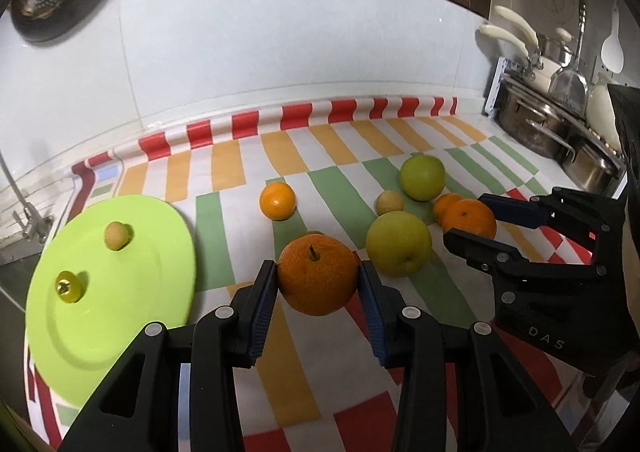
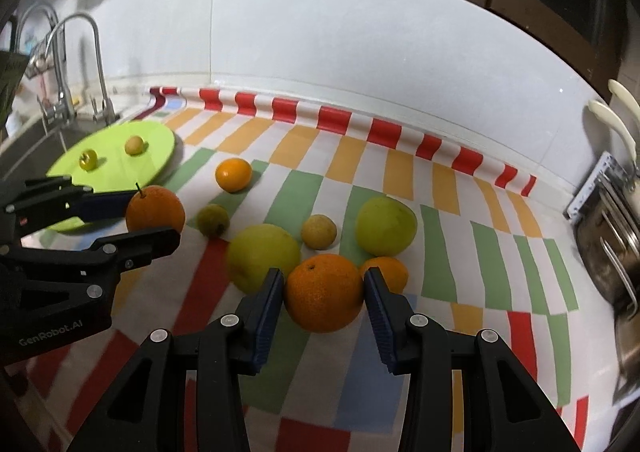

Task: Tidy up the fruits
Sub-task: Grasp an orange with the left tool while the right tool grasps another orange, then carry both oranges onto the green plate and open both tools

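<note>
Two round, firm, pebbly-skinned oranges are clamped across their middles, the stemmed one (image 1: pixel 317 274) in my left claw (image 1: pixel 318 284) and the other (image 2: pixel 324 292) in my right claw (image 2: pixel 325 294), both above the striped counter (image 1: pixel 224 252), with the lime-green plate (image 1: pixel 132 292) at nine o'clock.

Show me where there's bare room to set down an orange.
Free: the near half of the round lime-green plate, below its two small fruits, and the striped cloth between the plate and the lone small orange. Crowded: the cluster around the two green apples, beside the right tool.
</note>
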`<state>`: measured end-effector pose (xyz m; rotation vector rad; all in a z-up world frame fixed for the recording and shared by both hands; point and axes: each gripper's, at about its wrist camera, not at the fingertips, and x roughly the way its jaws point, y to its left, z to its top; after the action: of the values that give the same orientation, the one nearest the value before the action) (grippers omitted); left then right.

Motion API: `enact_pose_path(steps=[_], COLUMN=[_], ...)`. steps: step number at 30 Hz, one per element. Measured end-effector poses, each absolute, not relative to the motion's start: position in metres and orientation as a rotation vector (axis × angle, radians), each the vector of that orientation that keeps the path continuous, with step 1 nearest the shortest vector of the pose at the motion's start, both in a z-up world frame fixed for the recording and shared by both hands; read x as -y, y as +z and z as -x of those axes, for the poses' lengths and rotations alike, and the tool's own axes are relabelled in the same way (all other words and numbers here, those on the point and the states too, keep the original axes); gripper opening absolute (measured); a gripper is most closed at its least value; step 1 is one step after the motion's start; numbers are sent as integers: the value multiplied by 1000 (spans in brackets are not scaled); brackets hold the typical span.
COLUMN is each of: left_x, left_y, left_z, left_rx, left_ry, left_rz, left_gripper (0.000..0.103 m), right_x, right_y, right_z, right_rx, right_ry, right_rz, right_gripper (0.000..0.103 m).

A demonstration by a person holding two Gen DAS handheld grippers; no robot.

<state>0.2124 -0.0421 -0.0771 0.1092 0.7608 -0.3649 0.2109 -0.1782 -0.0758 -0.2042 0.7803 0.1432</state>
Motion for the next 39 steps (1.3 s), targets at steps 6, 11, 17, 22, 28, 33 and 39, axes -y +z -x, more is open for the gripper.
enact_pose_path(steps=[6, 11, 17, 22, 28, 33, 39], left_x=[30, 18, 1, -11, -30, -49, -72], left_y=[-60, -48, -36, -25, -12, -5, 0], left_z=[-192, -175, -156, -143, -130, -125, -123], left_rx=[-725, -699, -675, -646, -609, -588, -576], left_ry=[-336, -307, -266, -239, -212, -181, -153], left_rz=[-92, -75, -60, -60, -55, -50, -39], left_gripper=[41, 41, 41, 41, 41, 41, 41], right_x=[174, 167, 157, 145, 130, 113, 89], right_y=[-59, -44, -27, -14, -1, 6, 11], right_z=[-193, -177, -160, -150, -142, -139, -141], right_rx=[-747, -711, -666, -632, -593, -566, -545], right_ry=[141, 146, 150, 166, 190, 213, 244], right_rz=[169, 147, 121, 121, 116, 114, 115], right_gripper=[43, 43, 43, 43, 43, 43, 43])
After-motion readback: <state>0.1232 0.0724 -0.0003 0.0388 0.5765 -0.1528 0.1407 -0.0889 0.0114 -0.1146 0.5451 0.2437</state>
